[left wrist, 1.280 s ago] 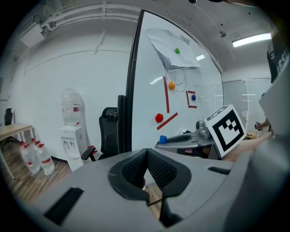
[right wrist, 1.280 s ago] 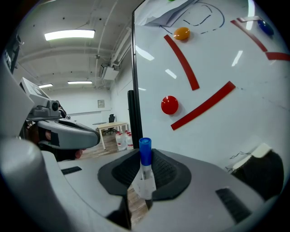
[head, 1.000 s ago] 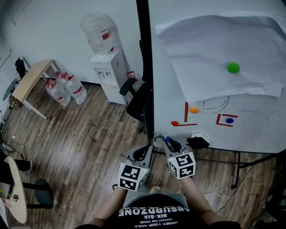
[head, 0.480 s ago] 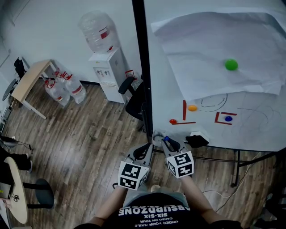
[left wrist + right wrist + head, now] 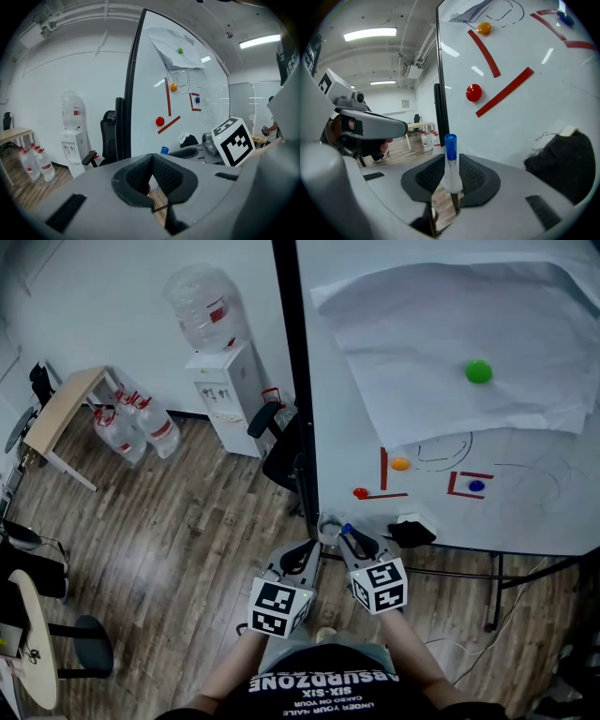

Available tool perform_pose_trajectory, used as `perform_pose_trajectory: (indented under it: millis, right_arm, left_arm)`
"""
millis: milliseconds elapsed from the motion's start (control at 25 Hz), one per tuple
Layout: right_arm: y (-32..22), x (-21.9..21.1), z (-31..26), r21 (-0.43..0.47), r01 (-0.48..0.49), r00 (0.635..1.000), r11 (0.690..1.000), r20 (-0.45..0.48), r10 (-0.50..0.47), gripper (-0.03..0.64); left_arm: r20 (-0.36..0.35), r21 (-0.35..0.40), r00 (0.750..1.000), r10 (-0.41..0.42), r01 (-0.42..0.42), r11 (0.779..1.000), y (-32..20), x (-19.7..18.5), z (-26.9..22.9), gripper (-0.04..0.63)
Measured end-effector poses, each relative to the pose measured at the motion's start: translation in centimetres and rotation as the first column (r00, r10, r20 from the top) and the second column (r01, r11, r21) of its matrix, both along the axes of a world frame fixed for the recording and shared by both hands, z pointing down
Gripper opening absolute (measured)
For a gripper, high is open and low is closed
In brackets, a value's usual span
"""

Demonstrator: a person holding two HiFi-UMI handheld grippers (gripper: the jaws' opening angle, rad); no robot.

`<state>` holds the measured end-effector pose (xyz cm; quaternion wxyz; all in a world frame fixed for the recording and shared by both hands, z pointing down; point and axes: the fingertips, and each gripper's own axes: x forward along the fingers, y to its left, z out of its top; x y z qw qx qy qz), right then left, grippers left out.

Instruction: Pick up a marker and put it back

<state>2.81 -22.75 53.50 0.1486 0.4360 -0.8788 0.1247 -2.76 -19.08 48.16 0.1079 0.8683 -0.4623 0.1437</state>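
The right gripper (image 5: pixel 451 185) clamps the white barrel of a blue-capped marker (image 5: pixel 450 161), cap pointing ahead beside the whiteboard (image 5: pixel 534 122), probably to keep it steady for setting back. The left gripper (image 5: pixel 152 174) is closed on nothing, idle alongside. Compared with 1 second ago, both grippers barely shift, while the board's green magnet (image 5: pixel 478 371) sits slightly higher and further left in the head view.

Ahead of the right gripper (image 5: pixel 348 536) the lower whiteboard (image 5: pixel 534 517) lies bare and open to a reach. A black eraser (image 5: pixel 410 533) sits just right of that gripper at the board's lower edge. A red magnet (image 5: pixel 361 493) and red tape strips (image 5: pixel 383 470) are stuck above. The black frame post (image 5: pixel 289 381) bounds the left edge, with an office chair (image 5: pixel 279 442) behind it. Leftward, the wooden floor (image 5: pixel 169 531) is open.
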Motion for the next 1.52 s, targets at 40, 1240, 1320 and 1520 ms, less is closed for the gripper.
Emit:
perform_pose_trajectory:
  millis: [40, 1240, 1320, 1520]
  right_arm:
    - [0.0, 0.1, -0.1, 0.003, -0.001, 1.000, 1.000, 0.002, 0.001, 0.075]
    - [4.1, 0.8, -5.4, 0.094, -0.019, 0.994, 0.995, 0.109, 0.009, -0.002]
    - [4.5, 0.7, -5.8, 0.096, -0.015, 0.993, 0.995, 0.120, 0.003, -0.002]
    - [5.4, 0.8, -6.4, 0.107, -0.019, 0.994, 0.994, 0.113, 0.007, -0.003]
  left_arm:
    - [-0.001, 0.000, 1.000, 0.000, 0.000, 1.000, 0.0, 0.0, 0.0, 0.006]
    - [-0.013, 0.049, 1.000, 0.020, -0.020, 0.999, 2.3, 1.9, -1.7, 0.006]
    - [-0.014, 0.052, 1.000, 0.023, -0.023, 0.998, 2.5, 2.1, -1.8, 0.006]
    - [-0.019, 0.056, 0.999, 0.028, -0.027, 0.998, 3.0, 2.6, -1.9, 0.006]
